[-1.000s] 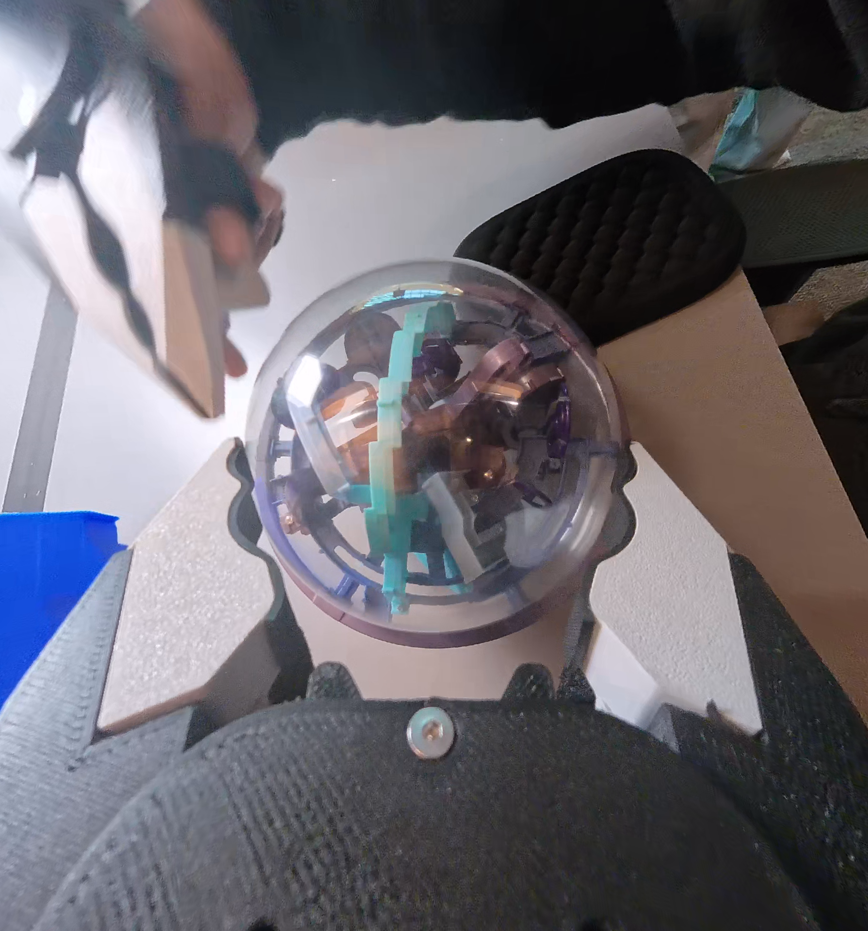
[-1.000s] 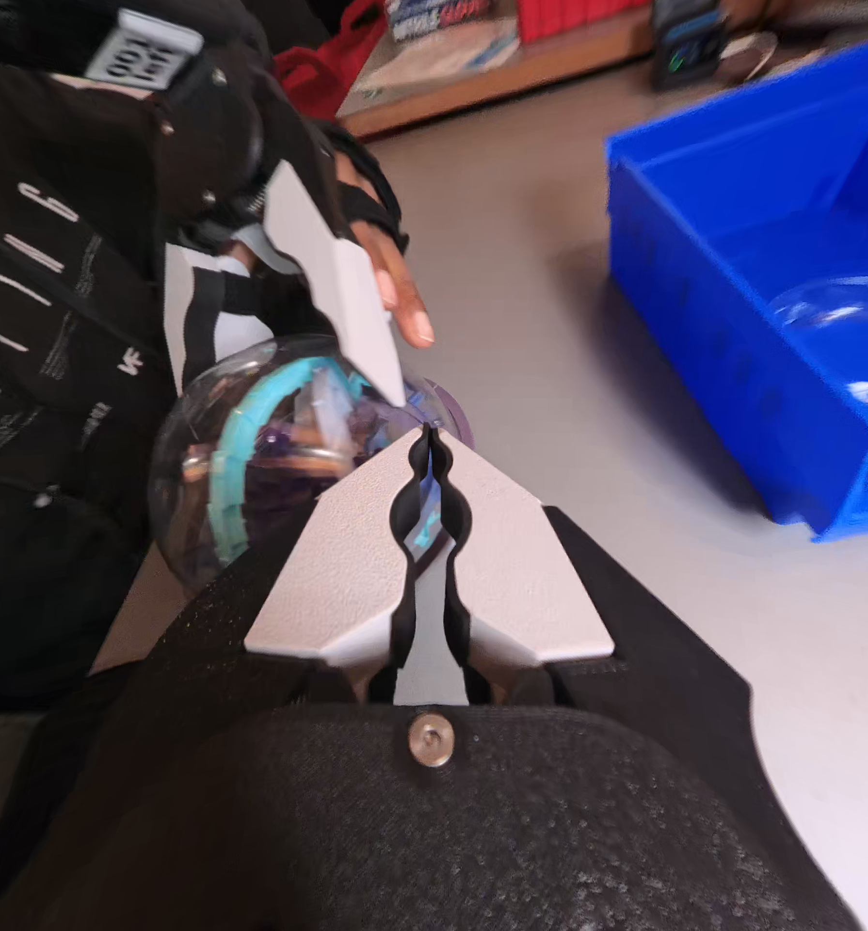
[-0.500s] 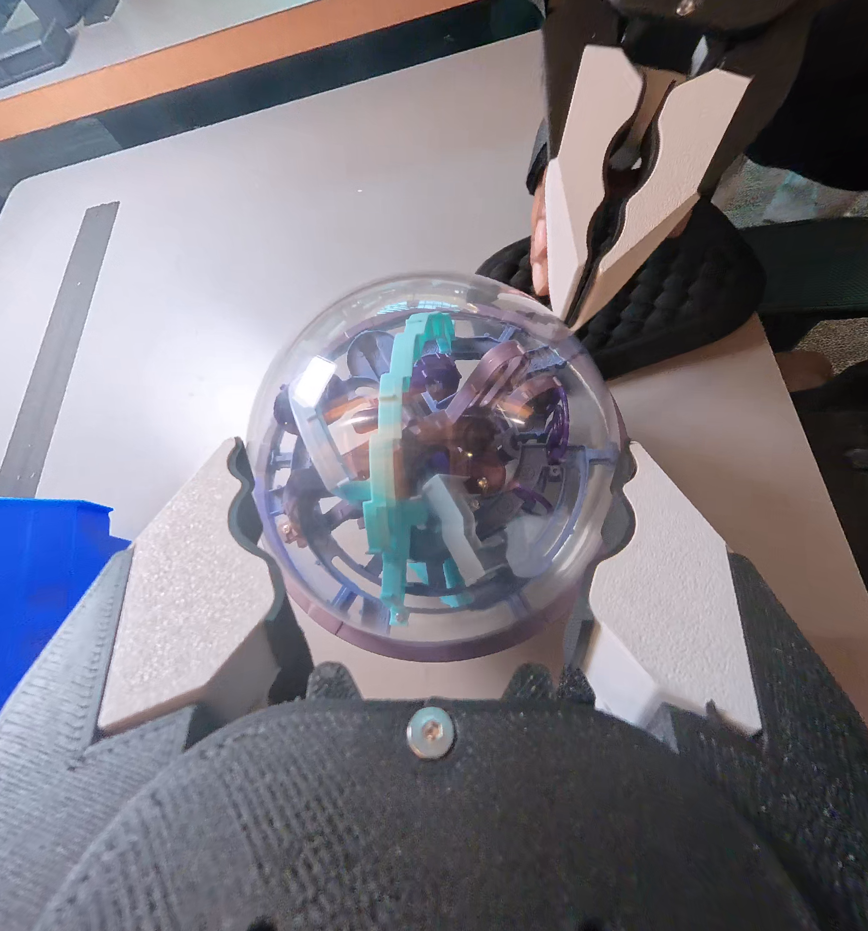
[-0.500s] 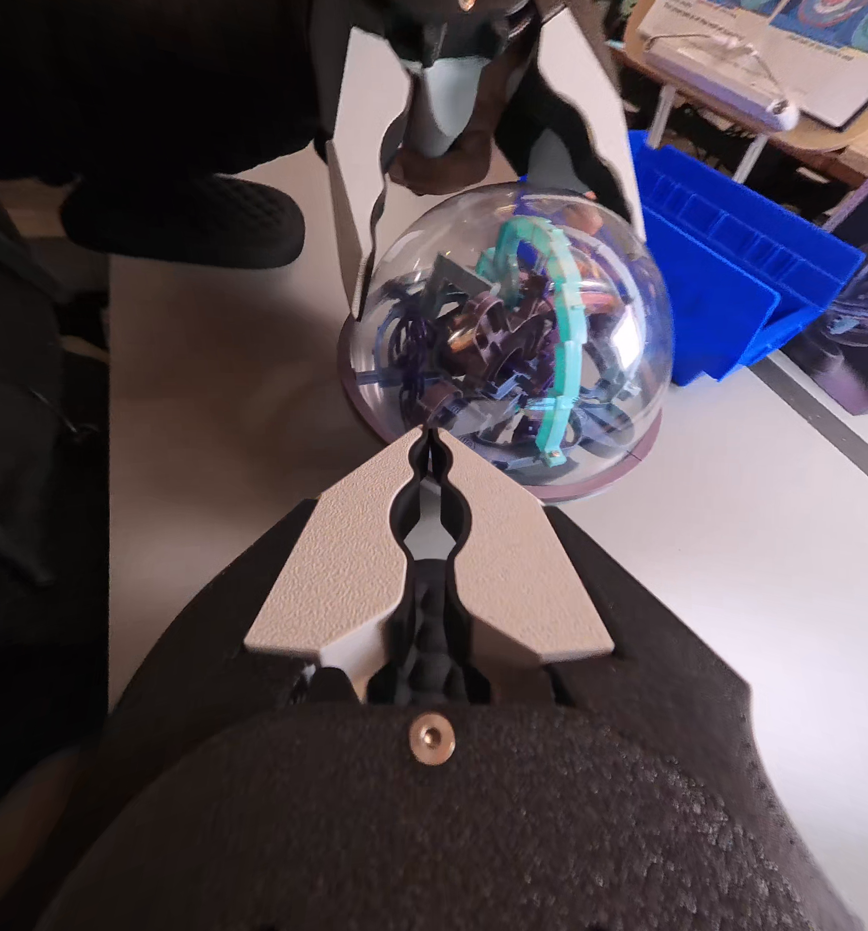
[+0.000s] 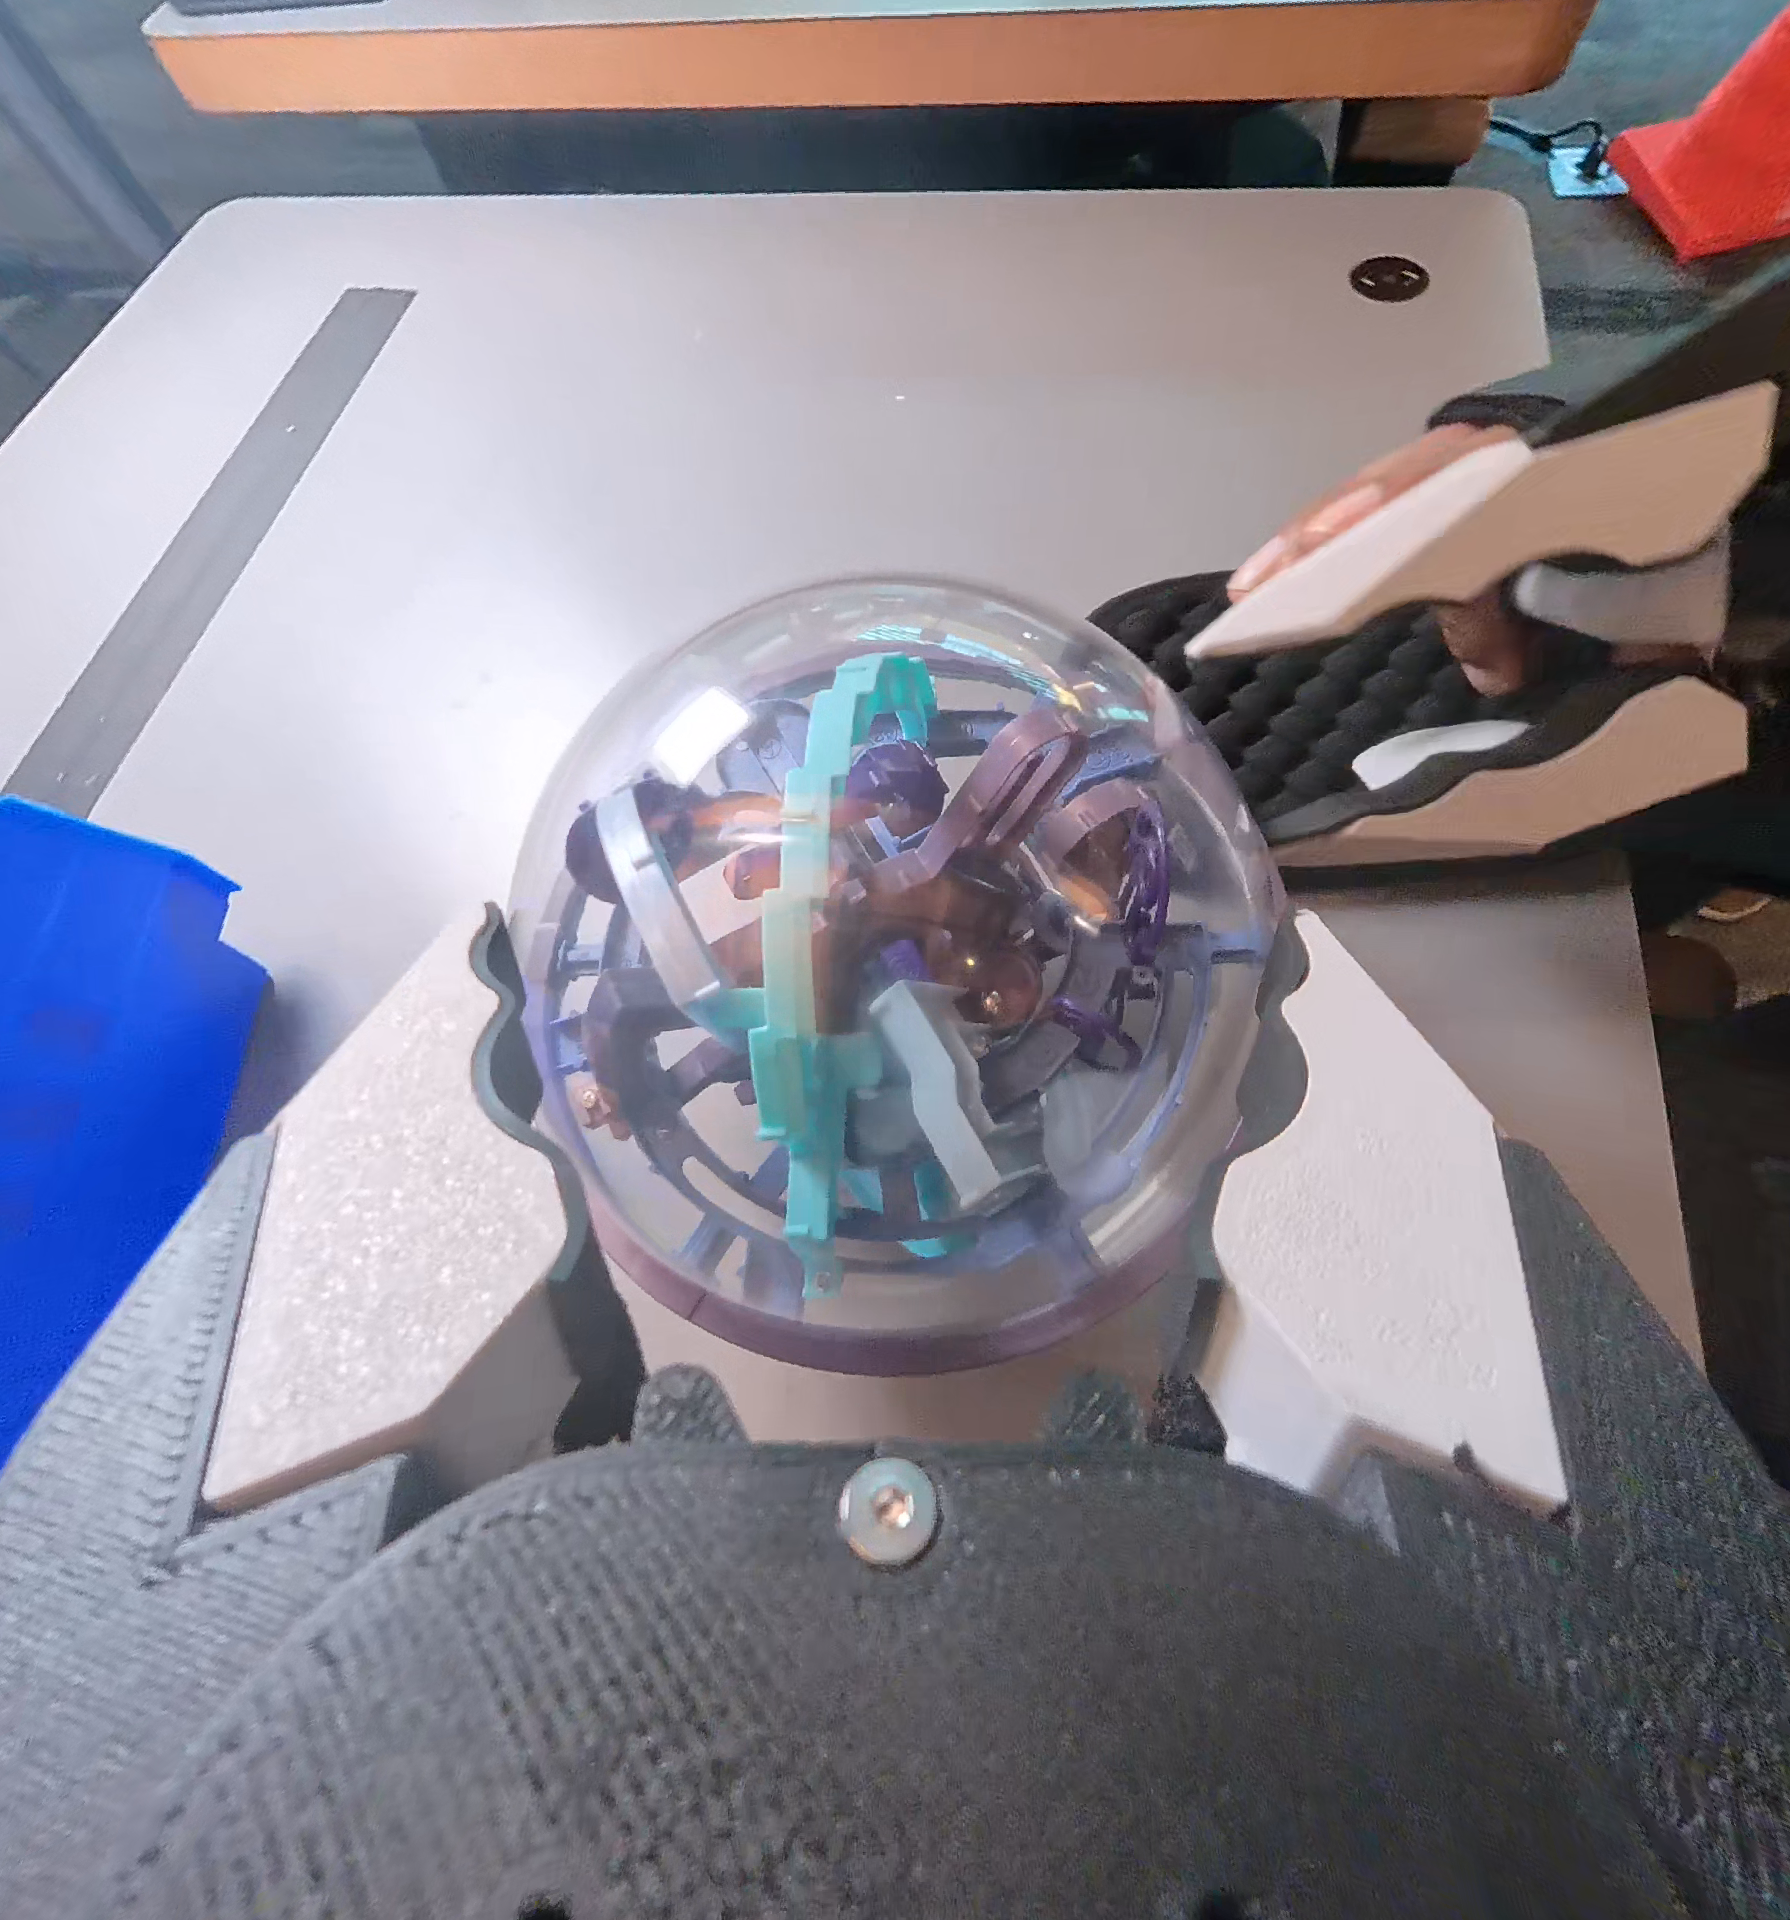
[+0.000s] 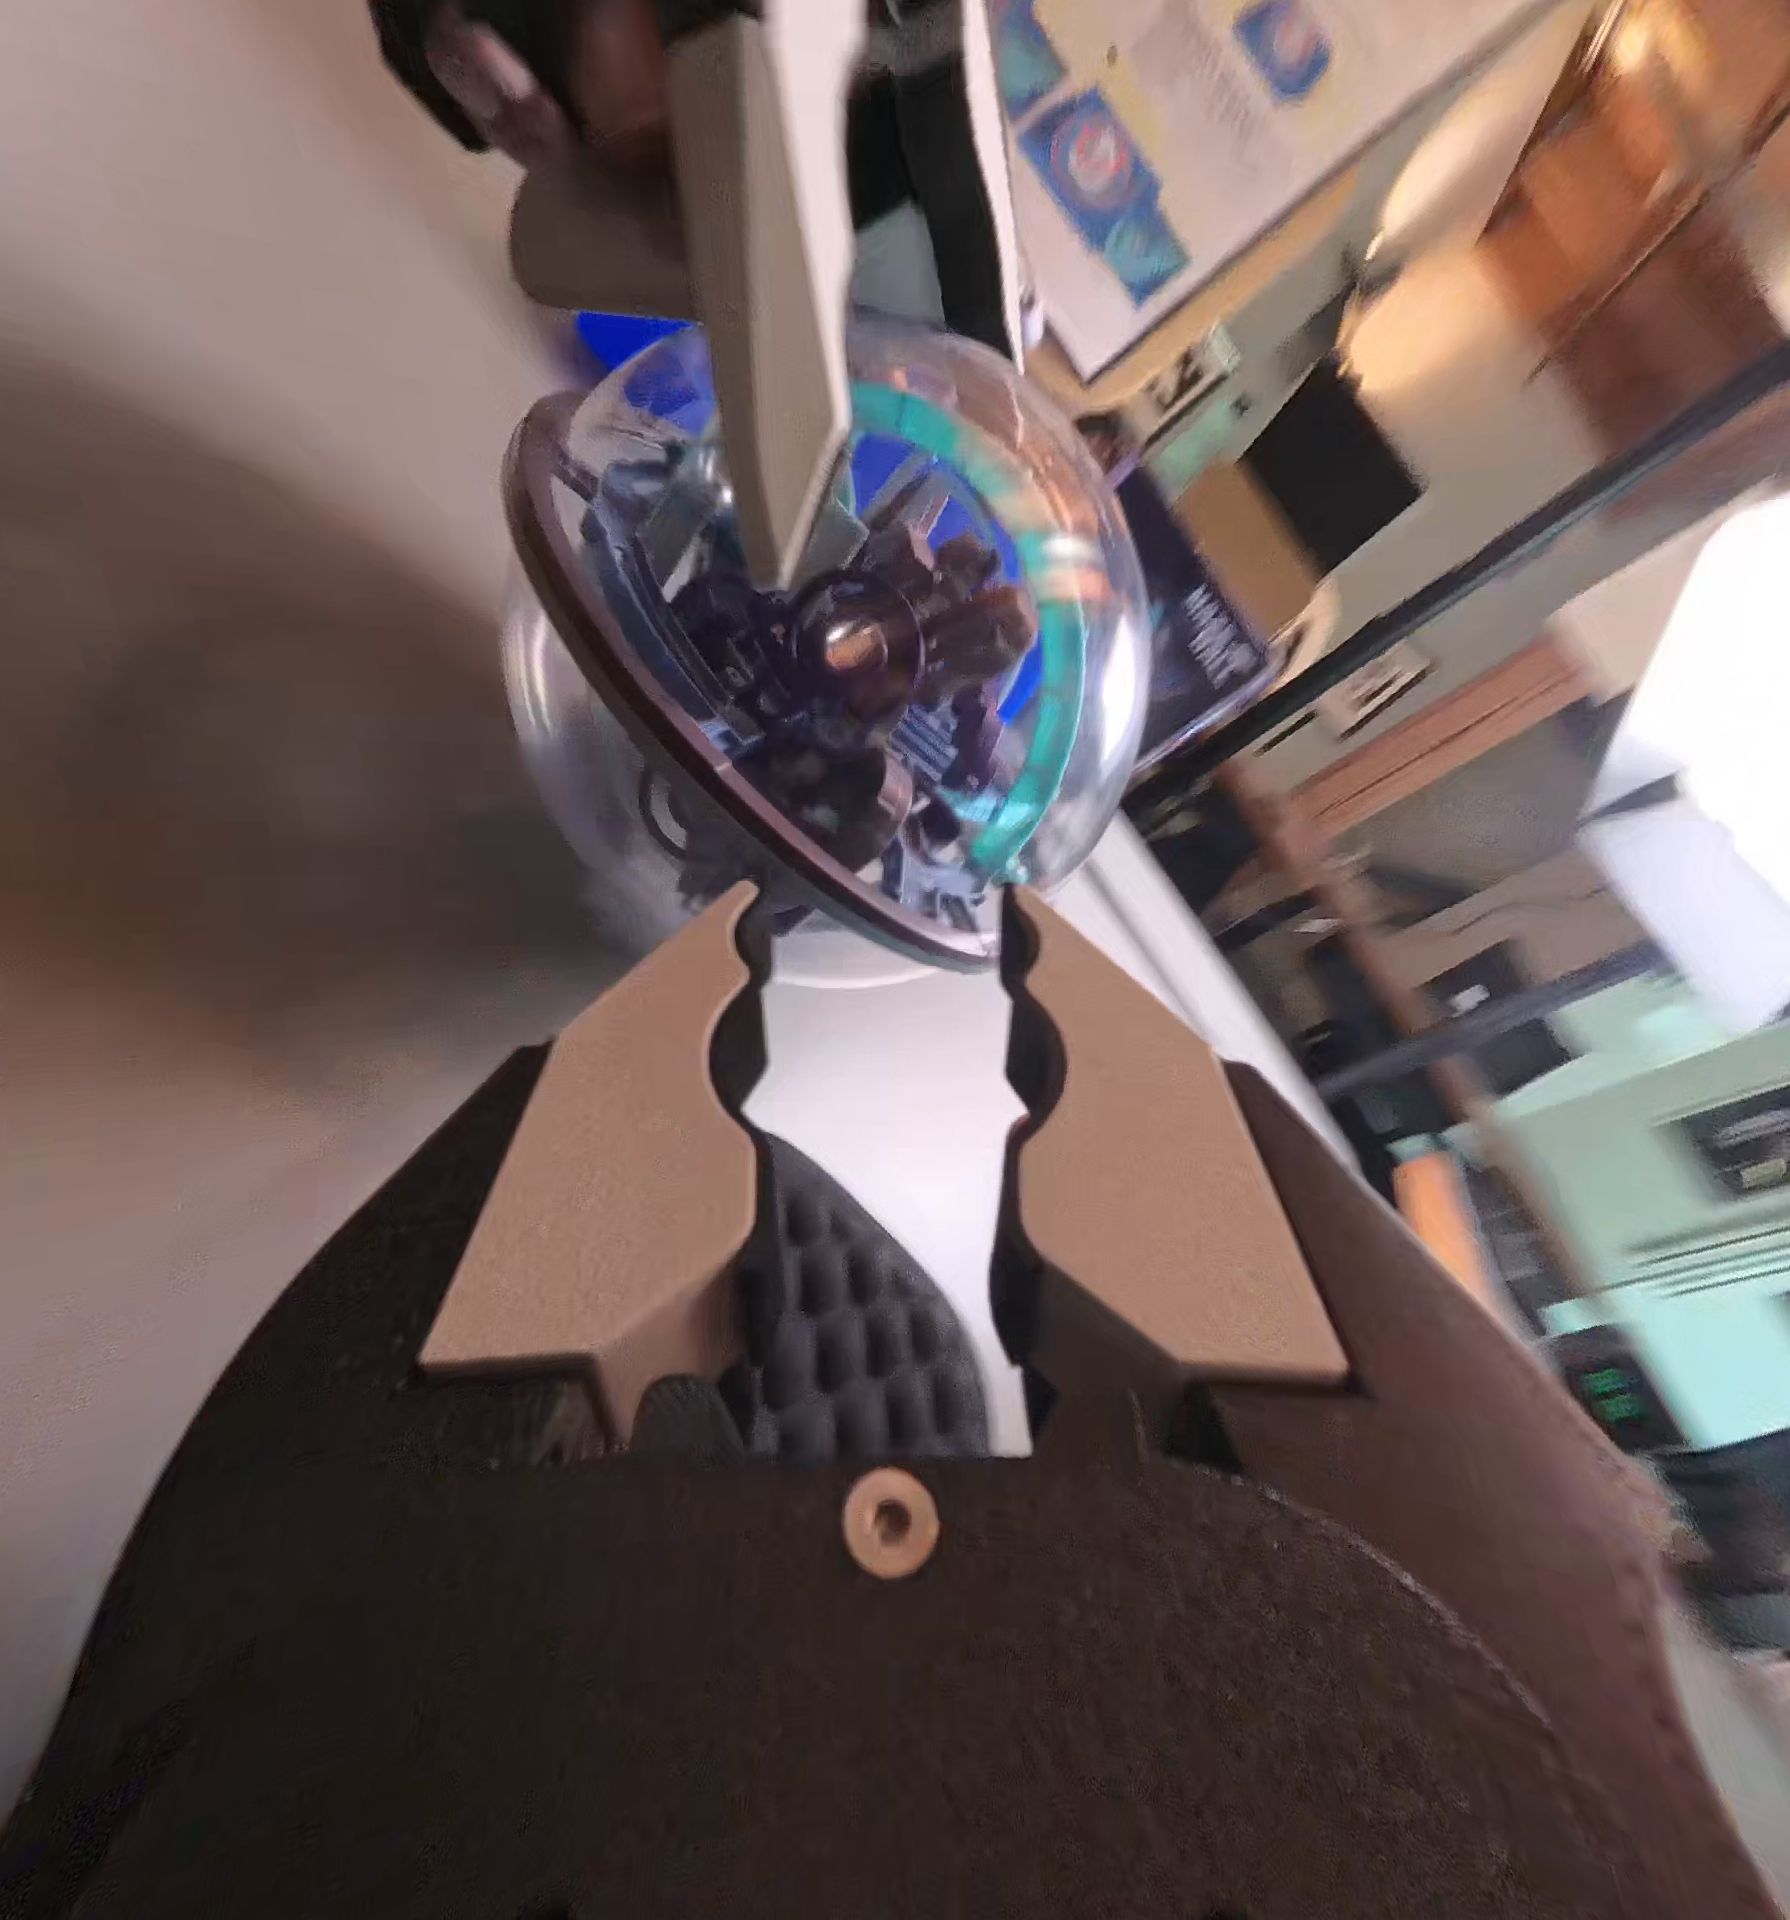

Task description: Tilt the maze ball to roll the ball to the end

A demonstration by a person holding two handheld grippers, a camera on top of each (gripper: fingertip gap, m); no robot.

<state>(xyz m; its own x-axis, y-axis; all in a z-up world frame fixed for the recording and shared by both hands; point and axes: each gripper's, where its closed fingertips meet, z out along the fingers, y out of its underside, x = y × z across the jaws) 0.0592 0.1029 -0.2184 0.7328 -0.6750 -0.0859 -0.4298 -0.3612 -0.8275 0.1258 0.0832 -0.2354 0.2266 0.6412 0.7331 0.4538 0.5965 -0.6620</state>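
Observation:
The maze ball (image 5: pixel 891 997) is a clear sphere with a teal track and purple and brown paths inside. My left gripper (image 5: pixel 891 935) is shut on it, with a pad pressed on each side, and holds it over the grey table (image 5: pixel 870 416). My right gripper (image 5: pixel 1255 748) is at the ball's right in the left wrist view, with its jaws apart and nothing between them. In the right wrist view the right gripper (image 6: pixel 880 914) is open just short of the ball (image 6: pixel 829 644). The left gripper's fingers (image 6: pixel 766 312) reach the ball from above. This view is blurred.
A blue bin (image 5: pixel 70 1091) stands at the table's left. A dark strip (image 5: pixel 216 520) runs along the table top. A black padded armrest (image 5: pixel 1390 727) sits by the table's right edge under the right gripper. A red object (image 5: pixel 1764 156) is at the far right.
My right gripper was shut and has opened its jaws, swinging round to the ball's right side. My left gripper has kept its hold on the maze ball while turning it.

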